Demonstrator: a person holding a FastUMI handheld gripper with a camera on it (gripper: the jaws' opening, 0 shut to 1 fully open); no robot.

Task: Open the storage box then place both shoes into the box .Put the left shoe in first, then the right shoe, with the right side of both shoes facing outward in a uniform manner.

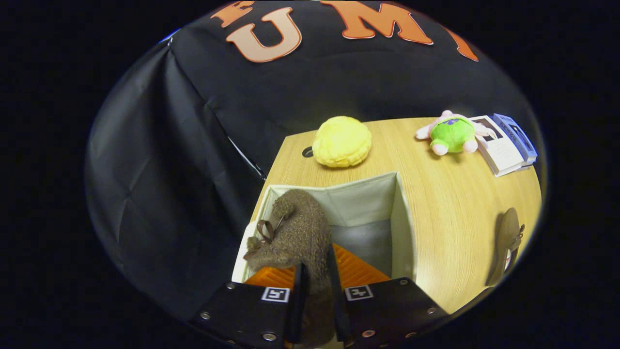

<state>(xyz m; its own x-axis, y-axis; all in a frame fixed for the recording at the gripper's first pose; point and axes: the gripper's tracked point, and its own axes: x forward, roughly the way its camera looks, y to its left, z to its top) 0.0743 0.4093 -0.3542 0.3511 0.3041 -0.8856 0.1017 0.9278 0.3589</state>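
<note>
Storage box sits open on the tabletop right under my gripper, its pale fabric walls standing upright and its grey floor bare toward 1 o'clock of my fingers. The box's left wall runs along the tabletop's left edge, with only black cloth beyond it at 9 o'clock. The tabletop has its widest free stretch at 2 to 3 o'clock, between the box's right wall and the far shoes and toys. My gripper is closed narrow on the fuzzy brown shoe, both fingers pressing its sides; the shoe hangs over the box's left half, its bow turned toward 10 o'clock, close beside the left wall. The yellow plush lies at 12 o'clock, just beyond the box's back rim. The second brown shoe rests at 3 o'clock near the tabletop's right edge. The green plush and books lie touching at 2 o'clock.
</note>
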